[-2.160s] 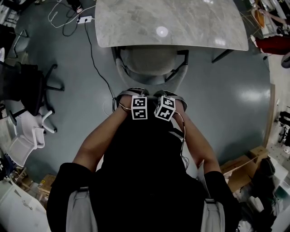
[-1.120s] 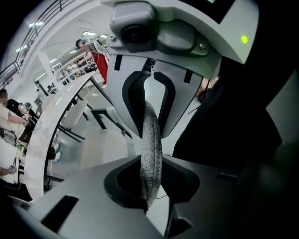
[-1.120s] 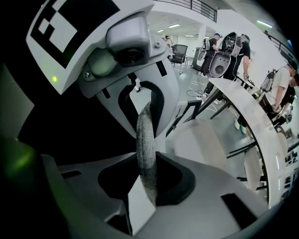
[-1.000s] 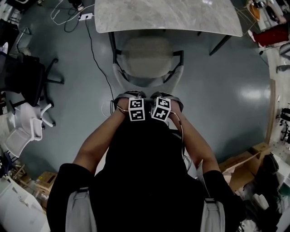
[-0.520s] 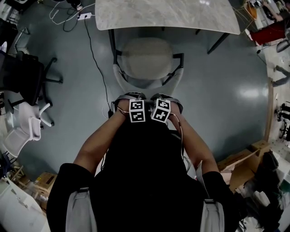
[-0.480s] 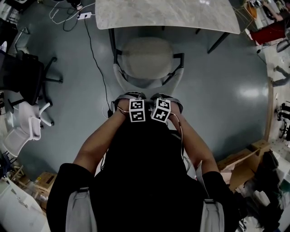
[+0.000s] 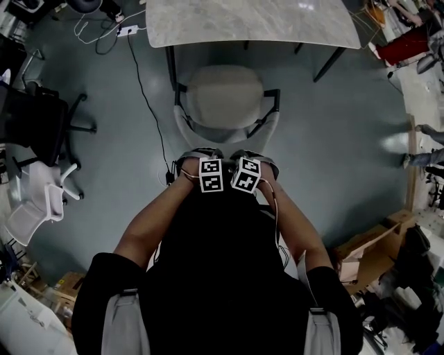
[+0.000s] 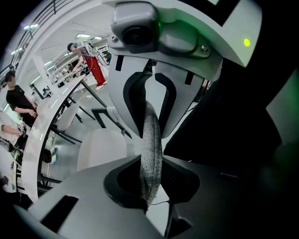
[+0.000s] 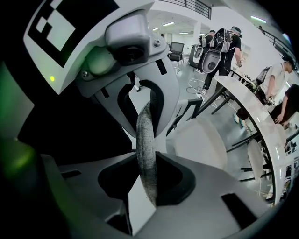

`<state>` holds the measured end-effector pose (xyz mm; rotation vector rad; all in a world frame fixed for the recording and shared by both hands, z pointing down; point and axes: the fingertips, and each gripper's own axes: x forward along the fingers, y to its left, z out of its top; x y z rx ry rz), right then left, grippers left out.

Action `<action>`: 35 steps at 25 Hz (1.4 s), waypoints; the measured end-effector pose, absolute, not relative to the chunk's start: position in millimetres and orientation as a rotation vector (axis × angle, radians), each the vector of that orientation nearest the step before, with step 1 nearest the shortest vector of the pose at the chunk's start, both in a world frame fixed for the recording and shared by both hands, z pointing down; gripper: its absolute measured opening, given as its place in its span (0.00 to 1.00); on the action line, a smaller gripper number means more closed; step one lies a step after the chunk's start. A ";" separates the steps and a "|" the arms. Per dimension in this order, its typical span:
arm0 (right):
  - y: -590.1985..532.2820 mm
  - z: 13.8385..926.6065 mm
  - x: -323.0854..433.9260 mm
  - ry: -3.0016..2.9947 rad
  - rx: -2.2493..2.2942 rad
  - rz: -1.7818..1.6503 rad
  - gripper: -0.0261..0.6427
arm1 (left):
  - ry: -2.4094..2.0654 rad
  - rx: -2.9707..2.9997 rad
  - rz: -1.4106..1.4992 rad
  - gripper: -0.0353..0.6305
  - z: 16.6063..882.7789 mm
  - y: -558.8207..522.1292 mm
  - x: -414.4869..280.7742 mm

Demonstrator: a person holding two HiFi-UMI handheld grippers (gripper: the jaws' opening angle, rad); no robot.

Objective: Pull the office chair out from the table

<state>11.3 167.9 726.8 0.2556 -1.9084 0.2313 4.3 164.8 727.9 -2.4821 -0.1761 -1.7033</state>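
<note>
The office chair [image 7: 225, 93] has a pale seat and a grey mesh backrest. It stands just clear of the marble table [image 7: 250, 21], with its back toward me. My left gripper [image 7: 201, 156] and right gripper [image 7: 253, 157] sit side by side on the top of the backrest. The left gripper view has the mesh backrest edge [image 8: 150, 154] pinched between the left gripper's [image 8: 147, 184] jaws. The right gripper view has the same backrest edge [image 9: 146, 149] clamped in the right gripper [image 9: 147, 182]. My arms and dark top hide the lower backrest.
A black office chair [image 7: 35, 121] and a white chair [image 7: 31, 208] stand at the left. A black cable [image 7: 149, 104] runs over the grey floor from a power strip [image 7: 128, 29]. Cardboard boxes [image 7: 374, 249] lie at the right. People [image 9: 224, 42] stand beyond the table.
The chair has rolled away from the table toward me, and its seat now shows whole in front of the table edge. Both grippers kept their hold and came back with it.
</note>
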 end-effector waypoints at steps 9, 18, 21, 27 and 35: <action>192.7 724.3 2.4 -1.900 0.291 0.241 0.18 | -0.208 -2.471 -1.697 0.17 725.0 190.0 -5.1; 216.2 724.9 -6.0 -1.902 0.327 0.263 0.18 | -0.233 -2.462 -1.688 0.17 725.4 213.0 -13.3; 222.2 723.7 -5.4 -1.905 0.336 0.268 0.19 | -0.243 -2.459 -1.688 0.17 724.3 219.0 -12.7; 235.6 724.8 0.7 -1.911 0.309 0.265 0.19 | -0.248 -2.463 -1.707 0.17 724.9 233.3 -7.2; 259.7 724.1 20.8 -1.924 0.233 0.247 0.19 | -0.219 -2.482 -1.755 0.17 725.8 257.0 13.2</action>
